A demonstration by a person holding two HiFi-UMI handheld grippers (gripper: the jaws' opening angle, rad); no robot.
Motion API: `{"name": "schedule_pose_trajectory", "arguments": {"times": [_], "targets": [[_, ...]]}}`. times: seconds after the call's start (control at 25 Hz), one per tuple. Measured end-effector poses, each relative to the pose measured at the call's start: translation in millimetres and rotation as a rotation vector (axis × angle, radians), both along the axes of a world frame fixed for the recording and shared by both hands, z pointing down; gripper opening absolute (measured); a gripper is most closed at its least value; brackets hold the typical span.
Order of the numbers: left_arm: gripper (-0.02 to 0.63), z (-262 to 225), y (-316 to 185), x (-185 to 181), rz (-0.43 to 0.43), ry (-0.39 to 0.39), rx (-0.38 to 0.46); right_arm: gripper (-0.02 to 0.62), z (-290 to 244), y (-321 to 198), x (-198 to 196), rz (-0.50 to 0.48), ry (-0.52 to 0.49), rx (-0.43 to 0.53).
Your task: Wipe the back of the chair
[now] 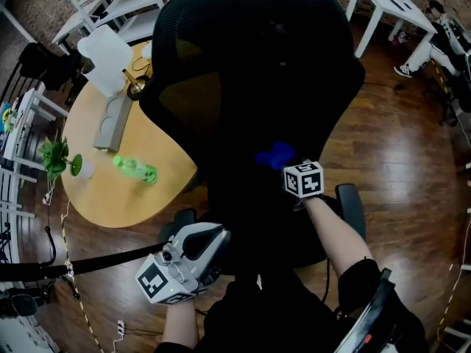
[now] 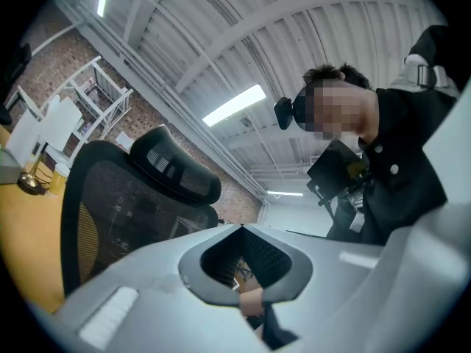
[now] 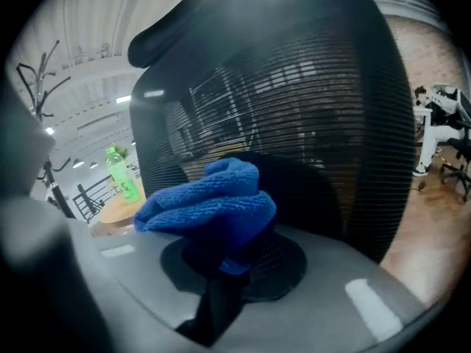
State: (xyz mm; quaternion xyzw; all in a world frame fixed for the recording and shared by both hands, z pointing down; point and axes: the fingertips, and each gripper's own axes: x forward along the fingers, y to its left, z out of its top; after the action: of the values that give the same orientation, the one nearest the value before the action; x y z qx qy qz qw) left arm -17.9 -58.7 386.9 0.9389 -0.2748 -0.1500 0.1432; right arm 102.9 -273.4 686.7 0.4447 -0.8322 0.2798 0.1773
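A black mesh office chair [image 1: 257, 72] fills the middle of the head view, its back [image 3: 294, 123] towards me. My right gripper [image 1: 283, 160] is shut on a bunched blue cloth [image 3: 210, 201], which shows as a blue patch [image 1: 274, 155] against the lower part of the chair's back. My left gripper [image 1: 193, 250] hangs low at the chair's left side, away from the back. Its jaws point upward and stand shut with nothing between them; the chair's back and headrest [image 2: 176, 169] lie to its left.
A round wooden table [image 1: 121, 175] stands left of the chair, with a green bottle [image 1: 135, 169], a small potted plant [image 1: 60, 159], a grey box [image 1: 112, 122] and a white object [image 1: 109, 57]. White desks [image 1: 390, 9] stand at the back on the wooden floor. A black cable [image 1: 88, 262] runs low left.
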Motion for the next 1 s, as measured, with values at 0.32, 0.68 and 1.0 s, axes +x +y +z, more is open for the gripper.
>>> {"name": "schedule_pose_trajectory", "arguments": {"times": [0.32, 0.68, 1.0], "targets": [[-0.002, 1.9, -12.5, 57.9, 0.145, -0.004, 0.013, 0.052, -1.5, -3.6, 107.0, 0.177, 0.057, -0.005], [-0.002, 5.4, -23.2, 80.4, 0.208, 0.016, 0.006, 0.053, -7.8, -4.9, 176.2, 0.328, 0.083, 0.000], [-0.002, 14.5, -17.2, 71.4, 0.223, 0.027, -0.024, 0.052, -20.2, 13.4, 222.7, 0.695, 0.096, 0.032]]}}
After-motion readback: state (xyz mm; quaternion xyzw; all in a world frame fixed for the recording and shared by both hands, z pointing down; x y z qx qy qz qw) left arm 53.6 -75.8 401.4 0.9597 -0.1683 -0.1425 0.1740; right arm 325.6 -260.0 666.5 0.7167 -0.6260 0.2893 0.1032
